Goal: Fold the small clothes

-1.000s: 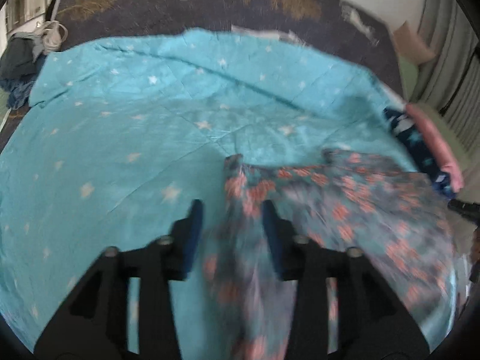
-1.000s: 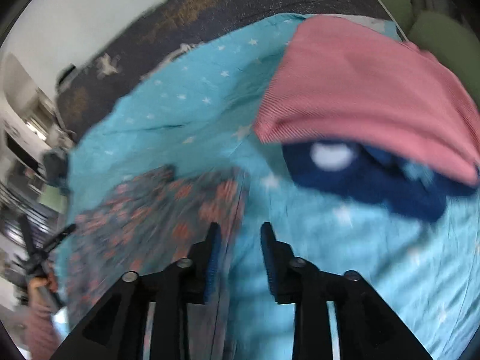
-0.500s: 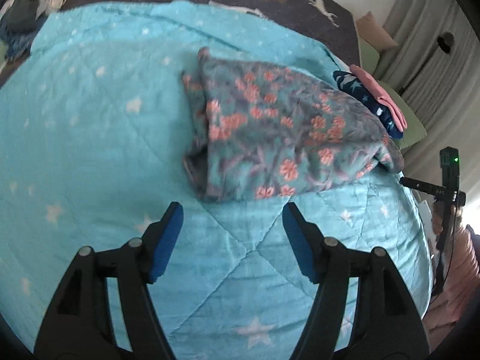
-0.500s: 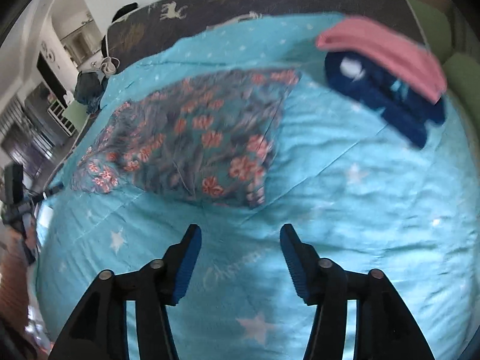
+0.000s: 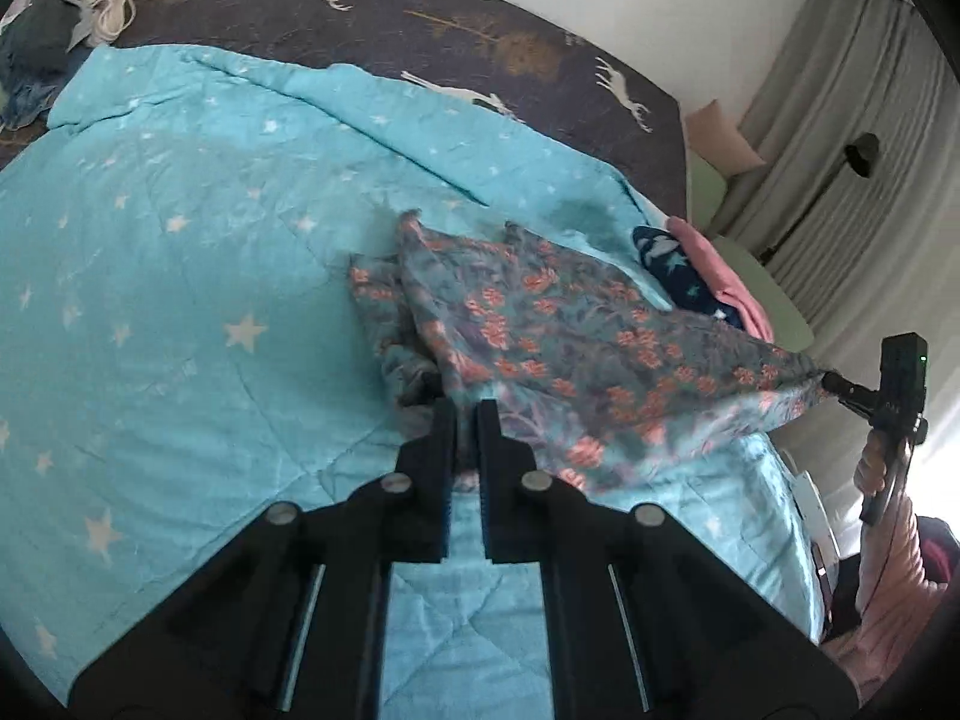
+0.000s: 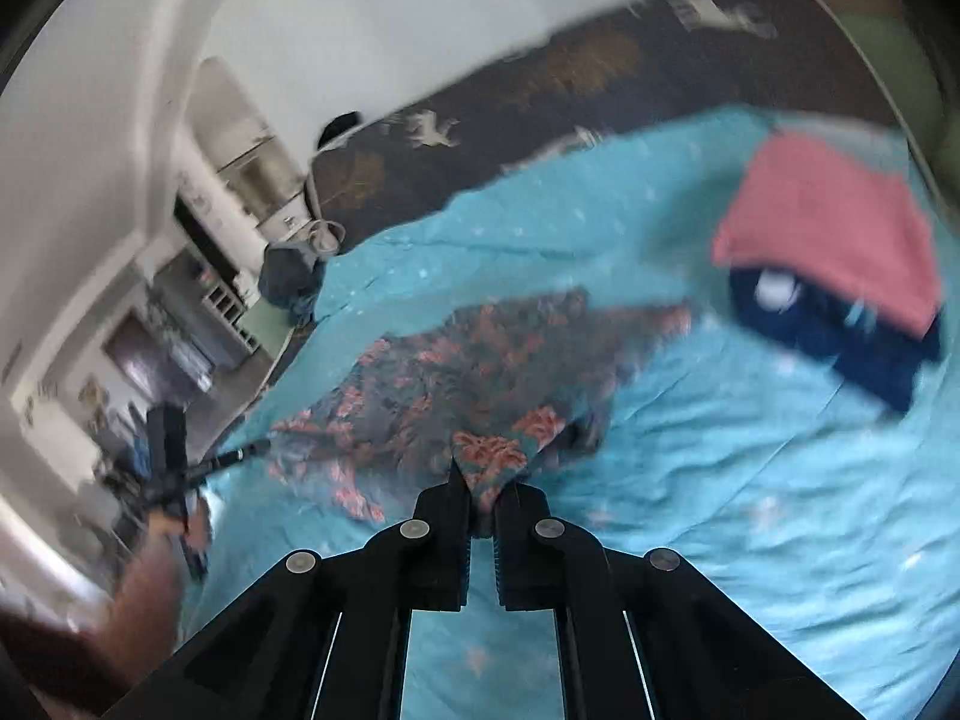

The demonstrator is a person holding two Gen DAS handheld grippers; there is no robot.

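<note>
A grey-blue garment with pink flowers [image 5: 570,336] lies on the turquoise star blanket [image 5: 180,300]. In the left wrist view my left gripper [image 5: 467,405] has its jaws closing on the garment's near corner, and cloth is pinched between the pads. The right gripper [image 5: 831,383] pulls the garment's right-hand corner taut, with a hand below it. In the blurred right wrist view my right gripper [image 6: 485,483] has its jaws closing on a corner of the same garment [image 6: 456,372], which is raised off the blanket. The left gripper [image 6: 264,449] grips the opposite corner.
A folded pink garment [image 6: 834,228] lies on a navy one [image 6: 840,348] at the blanket's right side. A dark deer-print cover [image 5: 420,18] lies beyond the blanket, with a dark bundle of clothes [image 5: 30,42] at its left end. Grey curtains [image 5: 870,150] hang at the right.
Half a second ago both grippers stood open, short of the flat garment. Now each is shut on a near corner, and the cloth is lifted and stretched between them.
</note>
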